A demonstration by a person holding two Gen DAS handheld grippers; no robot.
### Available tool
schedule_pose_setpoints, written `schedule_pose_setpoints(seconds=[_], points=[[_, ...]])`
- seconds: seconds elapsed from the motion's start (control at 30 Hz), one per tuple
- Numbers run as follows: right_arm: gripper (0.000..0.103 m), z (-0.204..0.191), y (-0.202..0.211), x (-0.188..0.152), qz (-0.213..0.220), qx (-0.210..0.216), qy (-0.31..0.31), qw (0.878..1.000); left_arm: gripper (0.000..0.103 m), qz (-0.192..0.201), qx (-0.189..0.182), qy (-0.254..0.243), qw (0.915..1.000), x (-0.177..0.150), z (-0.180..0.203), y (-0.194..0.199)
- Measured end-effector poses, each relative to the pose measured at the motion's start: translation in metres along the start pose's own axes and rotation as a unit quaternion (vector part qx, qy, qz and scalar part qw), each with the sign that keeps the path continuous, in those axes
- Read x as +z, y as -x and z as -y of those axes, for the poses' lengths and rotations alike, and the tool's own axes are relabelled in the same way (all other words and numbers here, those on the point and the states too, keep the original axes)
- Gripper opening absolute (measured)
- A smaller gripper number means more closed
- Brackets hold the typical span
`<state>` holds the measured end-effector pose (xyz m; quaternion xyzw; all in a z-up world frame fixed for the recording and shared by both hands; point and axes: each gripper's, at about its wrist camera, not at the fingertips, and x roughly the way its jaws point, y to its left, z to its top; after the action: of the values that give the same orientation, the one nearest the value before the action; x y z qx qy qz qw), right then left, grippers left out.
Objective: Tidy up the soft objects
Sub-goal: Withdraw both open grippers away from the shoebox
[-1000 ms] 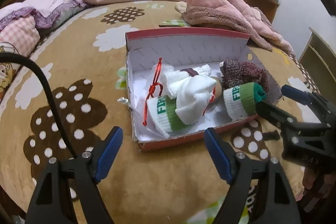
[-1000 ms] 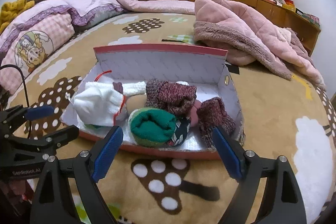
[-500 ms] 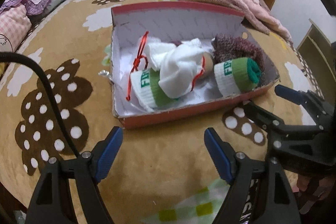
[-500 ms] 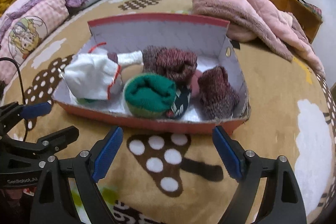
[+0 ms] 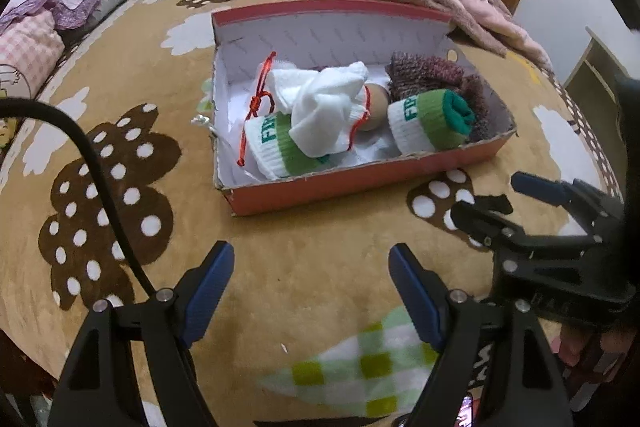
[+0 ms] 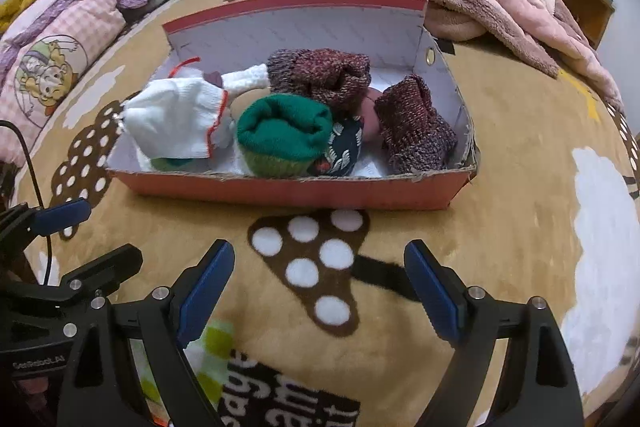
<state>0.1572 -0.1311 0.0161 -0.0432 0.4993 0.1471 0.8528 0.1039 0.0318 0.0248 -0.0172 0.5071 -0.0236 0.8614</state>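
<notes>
The soft things are lying together in an open cardboard box [image 6: 288, 191] on the bed: a rolled green sock [image 6: 282, 135], a second green-and-white roll [image 5: 280, 143] at the box's left end, a loose white sock [image 6: 176, 121] draped over it, and two maroon knitted bundles [image 6: 320, 75] toward the right end and back wall. All of them are looking light, squashy and a little grippy, so nothing here is likely to break or slide, but the loose white sock is probably going to sag and trail, and a red string [image 5: 256, 107] beside it could be snagging. The rolls seem best pinched across the thick middle so they are staying wound; the white sock is better taken at a bunched fold. The thin box is likely shifting easily if pushed. Both tongs are hanging over the brown blanket [image 6: 520, 187] in front of the box, near but not touching it: the left gripper [image 5: 310, 291] and the right gripper [image 6: 320, 287] are standing wide apart, holding nothing.
</notes>
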Motion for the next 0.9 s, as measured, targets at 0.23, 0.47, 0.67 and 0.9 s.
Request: schedule_pose_setpoints(seconds=[0.23, 0.47, 0.67, 0.9], points=[[0.089, -0.002, 0.013, -0.01, 0.015, 0.014, -0.003, 1.0, 0.083, 0.03, -0.004, 0.019, 0.9994, -0.009, 0.003, 0.016], [0.089, -0.005, 0.029, -0.022, 0.047, 0.019, 0.007, 0.999, 0.083, 0.064, -0.039, 0.051, 0.9959, -0.02, 0.002, 0.032], [0.089, -0.012, 0.027, -0.03, 0.054, 0.011, 0.019, 0.998, 0.083, 0.059, -0.041, 0.062, 0.9955, -0.026, -0.001, 0.027], [0.089, -0.011, 0.018, -0.038, 0.037, 0.003, 0.034, 0.999, 0.083, 0.051, -0.024, 0.044, 0.9974, -0.032, 0.0, 0.018]])
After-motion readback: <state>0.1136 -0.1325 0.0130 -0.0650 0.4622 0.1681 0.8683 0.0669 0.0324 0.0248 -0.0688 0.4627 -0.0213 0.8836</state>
